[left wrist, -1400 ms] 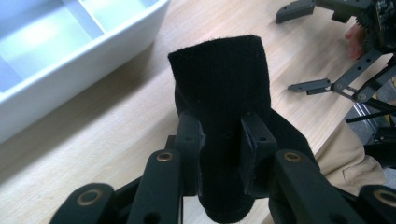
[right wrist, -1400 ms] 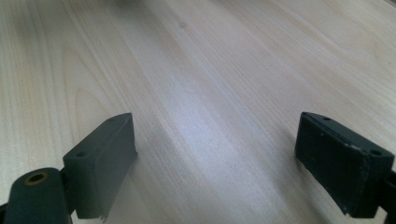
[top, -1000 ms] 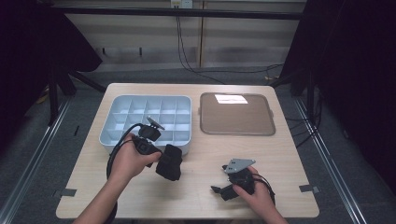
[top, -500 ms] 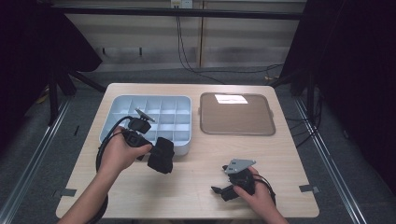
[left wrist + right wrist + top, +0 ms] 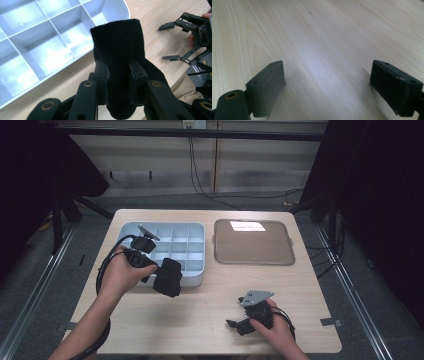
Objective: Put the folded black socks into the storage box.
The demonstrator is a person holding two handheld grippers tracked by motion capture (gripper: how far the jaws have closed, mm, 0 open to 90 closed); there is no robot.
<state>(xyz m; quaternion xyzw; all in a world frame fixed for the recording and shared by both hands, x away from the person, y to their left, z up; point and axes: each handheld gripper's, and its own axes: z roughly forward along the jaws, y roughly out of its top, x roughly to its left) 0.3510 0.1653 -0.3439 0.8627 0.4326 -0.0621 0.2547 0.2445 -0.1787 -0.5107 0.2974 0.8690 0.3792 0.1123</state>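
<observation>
My left gripper [image 5: 164, 271] is shut on a black folded cloth [image 5: 170, 281], held just above the front edge of the pale blue compartment tray [image 5: 170, 224]. In the left gripper view the cloth [image 5: 117, 50] stands up between the two pads of the gripper [image 5: 117, 72], with the tray's compartments [image 5: 53, 23] behind it at the left. My right gripper [image 5: 235, 312] rests low near the table's front edge, to the right, with its jaws open. In the right gripper view the gripper [image 5: 328, 82] has only bare wood between its wide-set pads.
A brown flat tray [image 5: 253, 242] lies at the back right beside the compartment tray. The left gripper's cable [image 5: 102, 270] loops around the left forearm. The wooden table [image 5: 210, 295] runs between the two hands. The right gripper [image 5: 185, 40] is also seen in the left gripper view.
My left gripper has moved left and upward with the black cloth in it, closer to the compartment tray's front edge. The right gripper has stayed in place.
</observation>
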